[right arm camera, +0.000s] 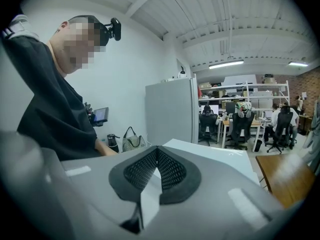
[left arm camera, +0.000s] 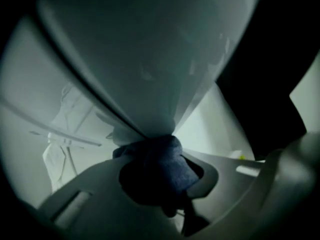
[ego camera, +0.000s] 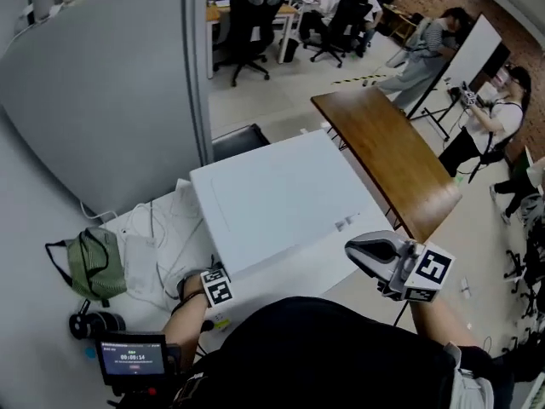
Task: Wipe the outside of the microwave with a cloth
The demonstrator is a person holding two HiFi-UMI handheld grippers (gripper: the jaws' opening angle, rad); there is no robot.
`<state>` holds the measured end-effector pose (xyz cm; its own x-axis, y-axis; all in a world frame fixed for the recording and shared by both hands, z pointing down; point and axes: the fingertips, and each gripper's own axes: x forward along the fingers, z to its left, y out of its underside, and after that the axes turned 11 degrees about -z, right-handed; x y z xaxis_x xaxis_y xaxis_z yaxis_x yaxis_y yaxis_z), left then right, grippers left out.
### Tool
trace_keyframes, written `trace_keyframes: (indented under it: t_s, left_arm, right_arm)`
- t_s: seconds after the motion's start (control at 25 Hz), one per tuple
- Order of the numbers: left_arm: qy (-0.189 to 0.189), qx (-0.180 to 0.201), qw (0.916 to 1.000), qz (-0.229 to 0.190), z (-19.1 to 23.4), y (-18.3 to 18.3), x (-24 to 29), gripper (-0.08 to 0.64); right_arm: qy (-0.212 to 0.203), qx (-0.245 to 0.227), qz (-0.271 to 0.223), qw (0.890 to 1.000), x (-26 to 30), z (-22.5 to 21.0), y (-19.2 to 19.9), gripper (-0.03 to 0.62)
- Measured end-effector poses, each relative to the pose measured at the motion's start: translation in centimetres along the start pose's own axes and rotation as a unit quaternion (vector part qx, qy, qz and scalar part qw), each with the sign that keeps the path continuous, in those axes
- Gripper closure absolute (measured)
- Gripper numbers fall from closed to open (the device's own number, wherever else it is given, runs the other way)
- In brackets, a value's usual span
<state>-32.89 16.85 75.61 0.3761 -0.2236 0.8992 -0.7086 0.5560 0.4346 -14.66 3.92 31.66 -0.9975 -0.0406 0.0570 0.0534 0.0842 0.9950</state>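
Fingers of the left gripper [left arm camera: 162, 154] clamp a blue cloth [left arm camera: 159, 176] pressed against the microwave [left arm camera: 150, 59] just ahead, while the right gripper [right arm camera: 157, 151] holds its fingers together, empty.

A black top [ego camera: 324, 356] is worn; the grey left gripper [left arm camera: 160, 171] and right gripper [right arm camera: 157, 159] are fitted with black-and-white marker cubes [ego camera: 430, 271].

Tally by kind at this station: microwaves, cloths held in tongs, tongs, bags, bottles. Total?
microwave: 1
blue cloth: 1
tongs: 2, left tongs and right tongs
green bag: 1
dark bottle: 1
Total: 6
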Motion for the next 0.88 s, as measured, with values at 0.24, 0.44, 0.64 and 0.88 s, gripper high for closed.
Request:
trace_keyframes:
  t_s: [0.24, 0.44, 0.64, 0.88]
  left_arm:
    - [-0.009, -0.072, 0.9967, -0.037, 1.3, -1.8, -4.1, 0.503]
    - [-0.102, -0.185, 0.9754, -0.061, 2.5, -3.3, -11.8, 0.503]
    - [-0.236, -0.266, 0.9319, -0.07, 4.8, -4.6, -19.8, 0.503]
    - [-0.345, -0.256, 0.8933, -0.133, 5.2, -13.1, -27.1, 0.503]
  right_arm:
    - [0.001, -0.003, -0.023, 1.0, -2.9, -1.3, 0.1, 0.588]
    - [-0.055, -0.001, -0.062, 0.997, -5.3, -4.5, -0.4, 0.588]
    - [-0.102, 0.006, -0.089, 0.991, -9.6, -10.2, -0.4, 0.588]
    - [-0.12, 0.012, -0.084, 0.989, -11.8, -15.4, -0.3, 0.588]
